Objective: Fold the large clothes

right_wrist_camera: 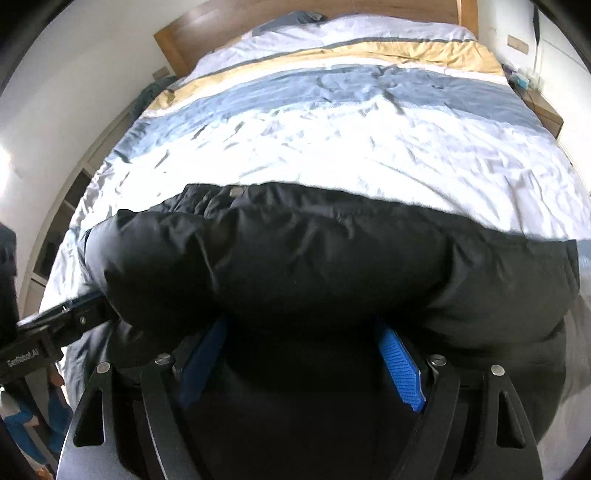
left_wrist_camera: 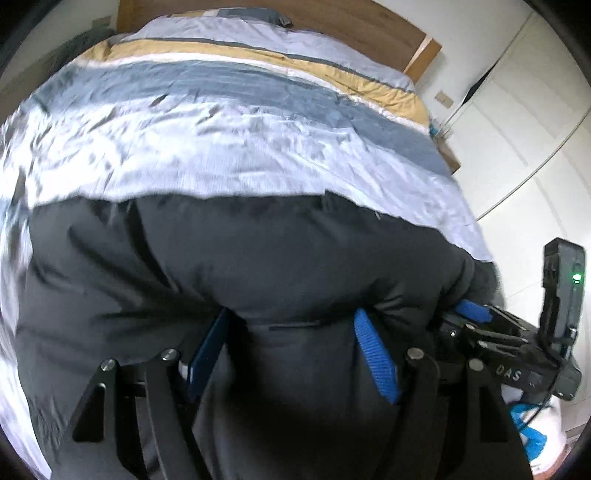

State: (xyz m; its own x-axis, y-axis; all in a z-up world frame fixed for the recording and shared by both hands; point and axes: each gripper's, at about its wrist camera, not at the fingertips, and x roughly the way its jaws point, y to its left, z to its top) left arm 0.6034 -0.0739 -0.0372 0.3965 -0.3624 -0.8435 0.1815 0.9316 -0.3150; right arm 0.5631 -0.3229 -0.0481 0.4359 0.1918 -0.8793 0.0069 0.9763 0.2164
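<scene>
A black puffer jacket [left_wrist_camera: 258,266] lies bunched at the near edge of the bed and also shows in the right wrist view [right_wrist_camera: 295,266]. My left gripper [left_wrist_camera: 291,325] has its blue fingers [left_wrist_camera: 376,358] pressed around a thick fold of the jacket. My right gripper [right_wrist_camera: 299,332] likewise has its blue fingers [right_wrist_camera: 400,365] around a padded fold; it also shows at the right of the left wrist view [left_wrist_camera: 472,314]. The fingertips of both are buried in the fabric. The left gripper's body shows at the left of the right wrist view [right_wrist_camera: 55,332].
The bed carries a striped duvet [right_wrist_camera: 332,129] in white, grey-blue and yellow. A wooden headboard [left_wrist_camera: 332,22] stands at the far end. White wardrobe doors [left_wrist_camera: 517,129] are on the right, a nightstand [right_wrist_camera: 546,110] beside the bed.
</scene>
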